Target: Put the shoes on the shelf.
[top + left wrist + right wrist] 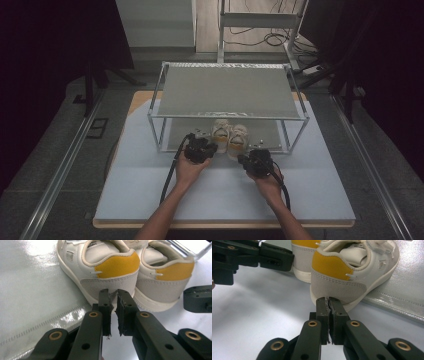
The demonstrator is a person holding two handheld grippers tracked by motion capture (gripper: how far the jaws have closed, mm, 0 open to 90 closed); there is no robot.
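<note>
Pushing looks like the plan: both grippers are closed and empty, the left gripper (113, 293) at the left shoe's (100, 267) heel, the right gripper (328, 301) at the right shoe's (347, 270), nudging the pair under the rack (227, 92); gripper views reveal yellow heel tabs

small black print runs across the tongue label of the left sneaker (100, 263), and more on the tongue label of the right sneaker (352, 272); both are too small and blurred to read.
</note>
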